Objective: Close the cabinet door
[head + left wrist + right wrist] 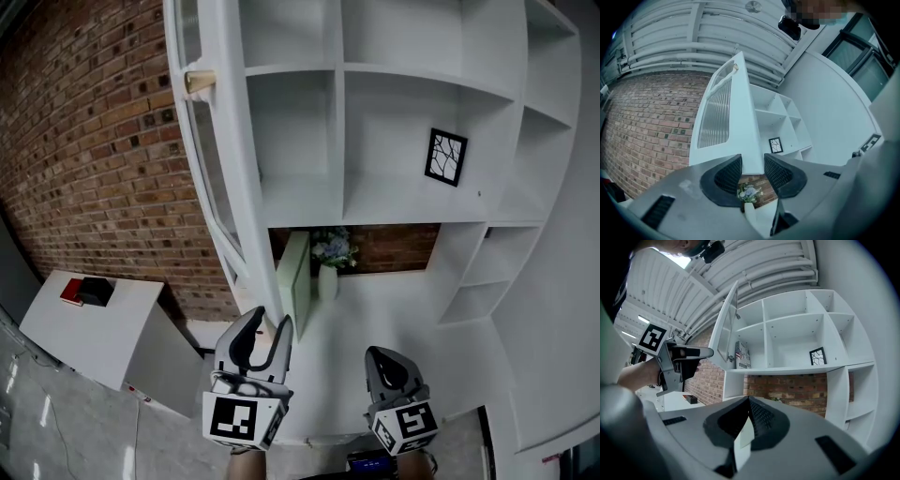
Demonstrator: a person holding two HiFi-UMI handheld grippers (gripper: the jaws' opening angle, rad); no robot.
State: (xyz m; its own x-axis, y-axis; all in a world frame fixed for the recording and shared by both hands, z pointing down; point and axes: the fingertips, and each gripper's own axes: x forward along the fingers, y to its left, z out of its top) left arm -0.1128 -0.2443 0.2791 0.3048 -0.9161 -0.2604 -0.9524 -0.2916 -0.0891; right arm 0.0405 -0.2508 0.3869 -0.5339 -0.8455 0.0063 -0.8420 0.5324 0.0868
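Note:
The white cabinet (394,202) has open shelves, and its glass-panelled door (217,178) stands swung out to the left with a brass knob (199,82) near the top. My left gripper (270,328) is open just below the door's lower corner. In the left gripper view the door (736,117) rises beyond the gripper (753,164), its lower edge lined up with the gap. From the right gripper view the left gripper (693,353) sits a little left of the door (725,333); contact cannot be told. My right gripper (386,361) (749,401) is shut and empty, lower right.
A small framed picture (445,157) stands on a middle shelf. Flowers in a white vase (328,267) and a pale green board (293,281) sit in the brick-backed niche below. A brick wall (84,169) and a low white unit (94,328) lie to the left.

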